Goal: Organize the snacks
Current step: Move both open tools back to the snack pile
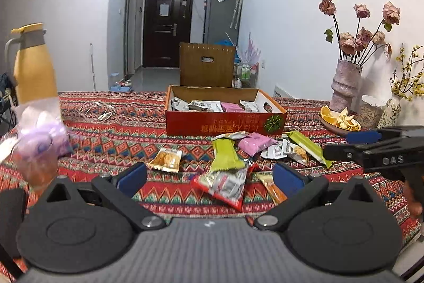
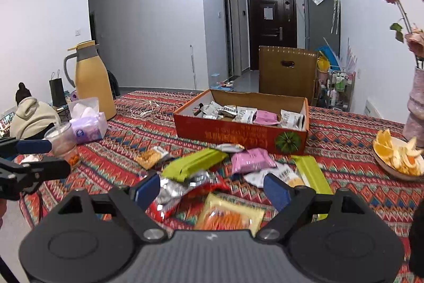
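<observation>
A red cardboard box on the patterned tablecloth holds several silver and pink snack packets. Loose snacks lie in front of it: a green packet, a pink packet, a red-and-silver packet, a cracker packet, a second green packet and a blurred yellow packet. My left gripper hovers open above the red-and-silver packet. My right gripper is open over the yellow packet, pads clear of it.
A yellow thermos jug, a tissue pack and a plastic cup stand at the left. A white cable lies behind. At the right are a plate of orange peel and a vase of dried roses. A chair back stands behind the box.
</observation>
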Motion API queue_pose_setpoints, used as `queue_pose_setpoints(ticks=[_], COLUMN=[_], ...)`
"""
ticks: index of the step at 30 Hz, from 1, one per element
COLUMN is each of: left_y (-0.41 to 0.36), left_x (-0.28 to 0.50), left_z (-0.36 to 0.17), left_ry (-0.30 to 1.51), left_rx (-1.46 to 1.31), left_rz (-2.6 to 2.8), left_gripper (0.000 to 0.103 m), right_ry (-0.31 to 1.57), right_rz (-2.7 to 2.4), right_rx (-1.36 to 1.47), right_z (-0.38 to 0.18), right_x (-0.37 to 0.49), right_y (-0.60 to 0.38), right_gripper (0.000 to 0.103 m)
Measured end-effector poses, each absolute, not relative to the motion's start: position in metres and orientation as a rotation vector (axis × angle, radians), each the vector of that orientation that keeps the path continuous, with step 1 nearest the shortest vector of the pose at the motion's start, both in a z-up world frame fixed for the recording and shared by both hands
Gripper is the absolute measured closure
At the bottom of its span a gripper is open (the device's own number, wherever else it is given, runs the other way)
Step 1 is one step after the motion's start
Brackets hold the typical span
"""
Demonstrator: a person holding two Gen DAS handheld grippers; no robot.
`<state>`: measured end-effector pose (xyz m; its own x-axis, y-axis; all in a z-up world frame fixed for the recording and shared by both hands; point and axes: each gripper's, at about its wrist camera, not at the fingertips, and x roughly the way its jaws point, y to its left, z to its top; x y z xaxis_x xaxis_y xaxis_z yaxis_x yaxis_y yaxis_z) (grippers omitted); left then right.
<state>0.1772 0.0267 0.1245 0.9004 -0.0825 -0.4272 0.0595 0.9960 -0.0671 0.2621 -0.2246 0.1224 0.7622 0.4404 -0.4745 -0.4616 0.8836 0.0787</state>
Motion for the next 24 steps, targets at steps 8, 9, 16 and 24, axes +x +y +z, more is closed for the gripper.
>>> queue_pose_setpoints(ticks=[8,9,16,24], left_y=[0.031,0.031,0.032,0.036], left_x=[0.132,0.128,0.109,0.114], left_z=[0.096,0.092,0.064,0.044], left_ry=[0.39,0.389,0.411,0.456], left_rx=[-0.088,-0.09,-0.122,-0.091], left_rz=[-0.005,-0.009,-0.006,0.011], left_gripper=[0.0,0.0,0.0,0.0], right_ry=[0.492,0.488,0.487,0.484], right_rz=[0.488,0.481,0.389,0.381], right_rx=[-0.006,0.005,0.002,0.026], right_z=[0.085,0.079,0.046,0.031], right_x=[0.202,0.196,0.158,0.144], right_y=[-0.233,-0.235,-0.24,-0.246], right_gripper=[0.016,0.016,0.016,0.016])
